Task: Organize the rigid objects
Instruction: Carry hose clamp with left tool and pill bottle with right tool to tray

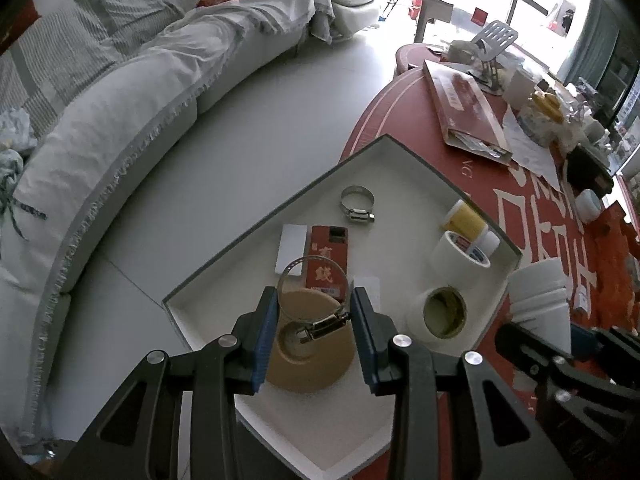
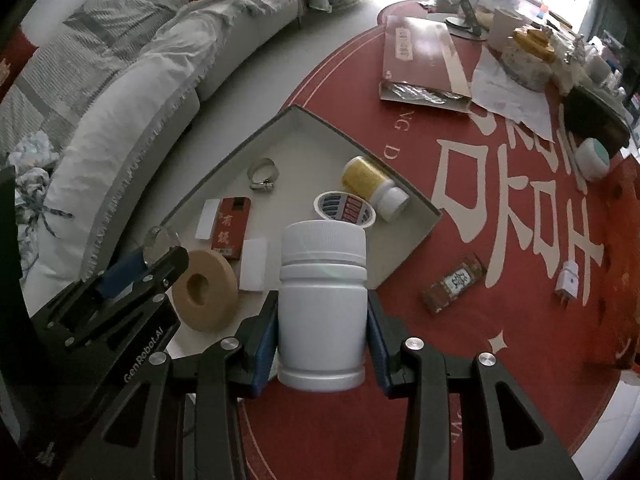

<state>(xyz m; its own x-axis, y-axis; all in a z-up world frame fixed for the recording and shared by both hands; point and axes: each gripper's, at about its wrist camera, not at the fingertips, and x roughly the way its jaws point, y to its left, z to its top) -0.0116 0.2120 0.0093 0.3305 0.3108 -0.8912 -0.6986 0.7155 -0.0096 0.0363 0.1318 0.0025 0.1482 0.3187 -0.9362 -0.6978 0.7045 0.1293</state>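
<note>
A white tray (image 1: 256,240) with a grey rim sits at the table's near edge; it also shows in the right wrist view (image 2: 404,248). My left gripper (image 1: 314,320) is shut on a metal hose clamp (image 1: 316,296) and holds it above a tan tape roll (image 1: 316,364). In the tray lie a second hose clamp (image 1: 357,205), a red phone case (image 1: 328,258), a white tape roll (image 1: 460,254) and a yellow bottle (image 1: 466,220). My right gripper (image 2: 322,328) is shut on a white plastic bottle (image 2: 323,304), upright beside the tray's near corner.
On the red tablecloth (image 2: 500,340) lie a brown glass jar (image 2: 454,284), a white plug (image 2: 568,282), a long red box (image 2: 420,64), papers and a small white speaker (image 2: 592,158). A grey sofa (image 1: 120,128) stands left across the floor.
</note>
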